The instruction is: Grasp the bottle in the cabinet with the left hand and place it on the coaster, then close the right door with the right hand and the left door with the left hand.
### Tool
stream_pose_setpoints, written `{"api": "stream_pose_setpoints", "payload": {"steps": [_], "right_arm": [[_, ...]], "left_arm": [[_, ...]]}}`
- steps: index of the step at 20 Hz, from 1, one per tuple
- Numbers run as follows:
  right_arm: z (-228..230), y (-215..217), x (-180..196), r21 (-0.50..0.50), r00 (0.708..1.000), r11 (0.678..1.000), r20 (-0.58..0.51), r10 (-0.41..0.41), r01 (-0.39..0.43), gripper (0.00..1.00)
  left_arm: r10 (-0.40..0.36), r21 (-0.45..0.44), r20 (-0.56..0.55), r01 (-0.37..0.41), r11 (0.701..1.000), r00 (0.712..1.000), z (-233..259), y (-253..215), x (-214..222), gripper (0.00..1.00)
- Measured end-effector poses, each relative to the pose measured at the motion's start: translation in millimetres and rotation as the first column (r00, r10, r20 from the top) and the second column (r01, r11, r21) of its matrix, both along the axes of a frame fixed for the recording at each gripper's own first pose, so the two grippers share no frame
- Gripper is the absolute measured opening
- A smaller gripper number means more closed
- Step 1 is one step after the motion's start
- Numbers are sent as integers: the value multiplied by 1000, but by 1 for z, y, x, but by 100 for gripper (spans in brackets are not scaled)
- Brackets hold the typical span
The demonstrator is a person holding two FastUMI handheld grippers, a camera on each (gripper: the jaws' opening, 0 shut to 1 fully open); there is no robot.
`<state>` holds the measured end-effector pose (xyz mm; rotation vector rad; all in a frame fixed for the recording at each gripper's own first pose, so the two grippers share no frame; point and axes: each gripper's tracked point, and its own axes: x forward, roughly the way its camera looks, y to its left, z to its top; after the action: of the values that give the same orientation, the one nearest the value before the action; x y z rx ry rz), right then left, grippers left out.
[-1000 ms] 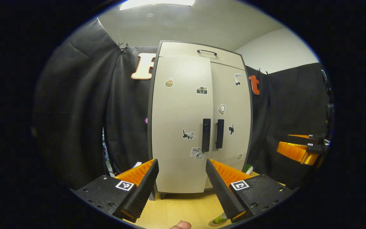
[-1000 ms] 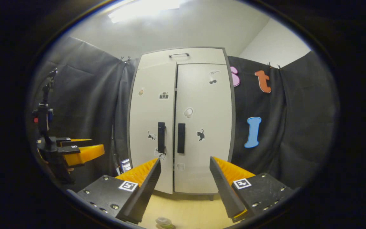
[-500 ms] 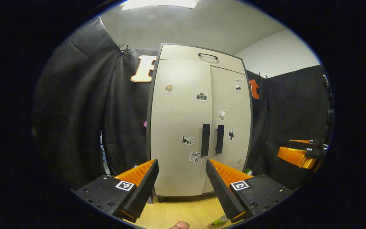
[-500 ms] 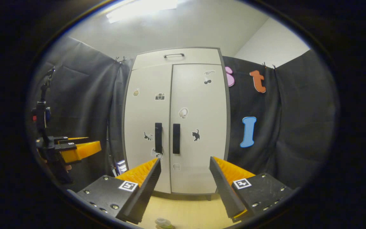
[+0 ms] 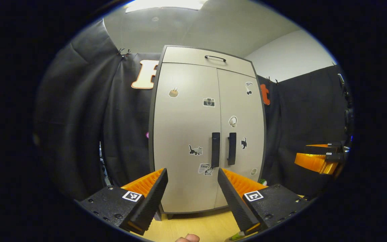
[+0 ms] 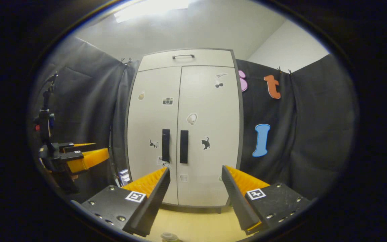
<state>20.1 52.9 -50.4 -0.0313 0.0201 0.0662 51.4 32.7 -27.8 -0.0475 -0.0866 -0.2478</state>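
Finds the left claw (image 5: pixel 191 171) spread wide and holding nothing, hanging well short of the cabinet (image 5: pixel 166 111). Straight ahead of that claw, sees the left door (image 5: pixel 183 141) now lying flush with the frame, where a second ago its inner edge stood proud and overlapped its neighbour. Just right of it, shows the right door (image 5: pixel 244 111) equally flush, with the two dark handles (image 5: pixel 215 149) side by side above the gap between the claw's fingers. Farther right and well apart, catches the right claw (image 5: pixel 316 158) held level; on its own camera, reads as wide open and empty too.

Suggests both closing steps are done. Puts the bottle (image 5: pixel 236 236) low under the left claw's right finger, on the table (image 5: pixel 193 225), seemingly sitting on the coaster (image 5: pixel 228 239), though cut off by the edge. Leaves, as a judgement, nothing but withdrawal.

From the left gripper view, gives the green of the bottle, the coaster rim, and a fingertip (image 5: pixel 186 238) of the person at the bottom edge. From the right gripper view, gives instead a squarer look at the seam between the doors, thin and even from top to bottom, plus a pale blurred top below the claw, probably the same bottle.
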Motion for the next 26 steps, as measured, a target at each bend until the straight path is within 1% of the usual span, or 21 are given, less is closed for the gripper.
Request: {"api": "stream_pose_setpoints", "payload": {"steps": [4, 5, 7, 9, 12, 15, 17, 18, 19, 20, 26], "right_arm": [[-1, 1, 3, -17, 1000, 999, 12, -28, 28, 93], [-2, 1, 4, -23, 999, 999, 12, -37, 37, 94], [-4, 0, 7, -28, 999, 998, 8, -52, 52, 94], [-3, -2, 8, -31, 998, 997, 8, -67, 67, 94], [-1, -8, 7, -23, 997, 996, 14, -80, 81, 94], [3, -16, 7, -20, 996, 996, 27, -82, 83, 93], [3, -17, 10, -1, 998, 998, 23, -66, 66, 93], [5, -18, 12, 5, 998, 998, 21, -59, 59, 89], [7, -23, 14, 7, 998, 998, 20, -60, 60, 89], [9, -27, 16, 9, 998, 998, 20, -61, 60, 93], [17, -52, 24, 41, 999, 998, 29, -38, 37, 94]], "left_arm": [[-64, -34, -25, 63, 997, 998, -8, -11, 13, 93], [-76, -33, -22, 75, 997, 997, -6, -13, 15, 94], [-86, -25, -13, 86, 996, 996, -5, -17, 18, 96], [-103, -29, -7, 102, 994, 995, -4, -24, 21, 93], [-127, -36, -19, 126, 991, 992, -6, -38, 22, 95], [-126, -36, -23, 125, 991, 992, -6, -51, 23, 95], [-116, -35, -22, 115, 993, 993, -4, -57, 23, 95], [-110, -34, -23, 109, 993, 994, -3, -60, 22, 95], [-104, -38, -22, 103, 994, 994, -1, -63, 22, 95], [-99, -38, -24, 98, 994, 995, 0, -66, 22, 95], [-62, -13, -20, 62, 998, 998, 6, -90, 24, 94]]}}
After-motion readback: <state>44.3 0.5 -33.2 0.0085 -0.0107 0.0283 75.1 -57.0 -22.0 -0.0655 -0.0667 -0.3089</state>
